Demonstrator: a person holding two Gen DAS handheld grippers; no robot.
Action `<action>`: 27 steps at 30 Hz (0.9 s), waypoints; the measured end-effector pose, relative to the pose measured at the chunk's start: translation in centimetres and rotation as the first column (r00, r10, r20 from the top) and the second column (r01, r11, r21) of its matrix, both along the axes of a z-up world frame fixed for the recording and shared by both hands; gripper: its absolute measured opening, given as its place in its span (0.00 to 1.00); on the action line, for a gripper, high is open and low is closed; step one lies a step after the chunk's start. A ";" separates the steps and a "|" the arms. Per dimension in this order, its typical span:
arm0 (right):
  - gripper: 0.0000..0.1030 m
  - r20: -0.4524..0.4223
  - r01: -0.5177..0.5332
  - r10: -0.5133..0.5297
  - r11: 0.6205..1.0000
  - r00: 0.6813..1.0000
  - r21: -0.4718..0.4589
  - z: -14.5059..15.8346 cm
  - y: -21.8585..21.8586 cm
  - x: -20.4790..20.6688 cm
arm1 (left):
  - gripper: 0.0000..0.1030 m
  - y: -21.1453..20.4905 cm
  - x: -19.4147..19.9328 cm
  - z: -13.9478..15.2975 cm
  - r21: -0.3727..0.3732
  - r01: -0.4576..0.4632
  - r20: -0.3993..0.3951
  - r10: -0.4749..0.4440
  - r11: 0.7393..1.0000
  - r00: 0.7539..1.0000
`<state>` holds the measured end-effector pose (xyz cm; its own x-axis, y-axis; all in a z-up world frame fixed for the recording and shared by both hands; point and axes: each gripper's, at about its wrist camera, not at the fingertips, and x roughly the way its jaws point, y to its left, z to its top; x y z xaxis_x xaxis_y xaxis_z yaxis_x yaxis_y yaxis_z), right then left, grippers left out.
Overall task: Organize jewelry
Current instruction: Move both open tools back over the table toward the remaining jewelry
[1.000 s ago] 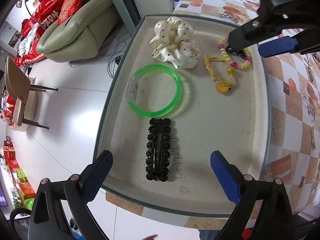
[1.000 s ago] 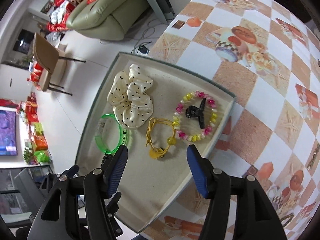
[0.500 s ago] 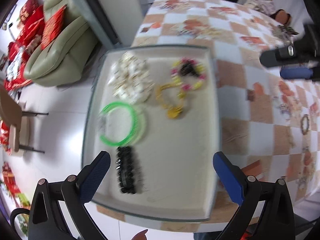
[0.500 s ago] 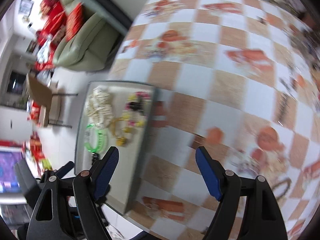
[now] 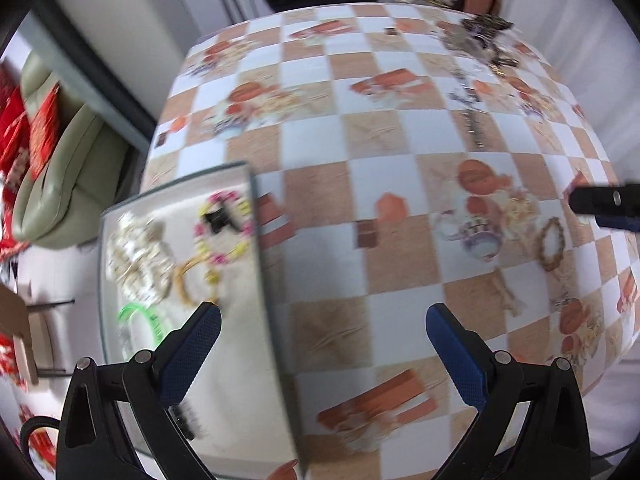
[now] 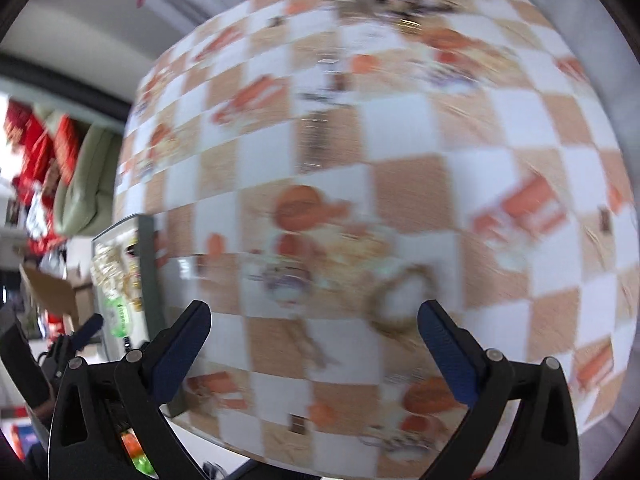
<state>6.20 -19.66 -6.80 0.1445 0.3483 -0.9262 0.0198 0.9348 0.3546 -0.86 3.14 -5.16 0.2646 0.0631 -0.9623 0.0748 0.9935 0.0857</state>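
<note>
A grey tray (image 5: 244, 364) sits at the table's left end. It holds a cream dotted scrunchie (image 5: 136, 256), a bead bracelet (image 5: 240, 240) around a small black clip (image 5: 218, 218), a yellow hair tie (image 5: 188, 280), a green bangle (image 5: 140, 316) and a black beaded hair clip (image 5: 186, 420). My left gripper (image 5: 322, 332) hangs open and empty over the tray's right rim. A woven golden bracelet (image 6: 396, 304) lies on the checked cloth just ahead of my right gripper (image 6: 314, 332). That gripper's jaws are opening with nothing between them. The right wrist view is blurred.
A checked tablecloth (image 5: 360, 152) with printed pictures covers the table. A heap of mixed jewelry (image 5: 484, 36) lies at the far right corner, and a thin chain (image 5: 472, 120) trails from it. A green sofa (image 5: 72, 168) with red cushions stands beyond the table's left end.
Both grippers have swept right, away from the tray and out over the checked cloth. The right gripper's jaws have widened. The golden bracelet has come into both views.
</note>
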 end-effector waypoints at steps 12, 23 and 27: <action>1.00 -0.109 0.126 -0.136 0.988 0.985 -0.089 -4.1 -8.3 -3.7 | 1.00 -4.9 4.4 -2.2 -0.067 0.065 -0.066 -0.070 0.996 0.995; 1.00 -0.111 0.087 -0.098 0.991 0.989 -0.102 -5.4 -7.0 -3.8 | 1.00 -8.0 9.2 -4.4 -0.115 0.134 -0.096 -0.146 0.984 0.985; 1.00 -0.104 0.051 -0.063 0.992 0.993 -0.119 -5.7 -5.5 -3.3 | 1.00 -9.4 11.5 -5.3 -0.121 0.156 -0.095 -0.168 0.980 0.981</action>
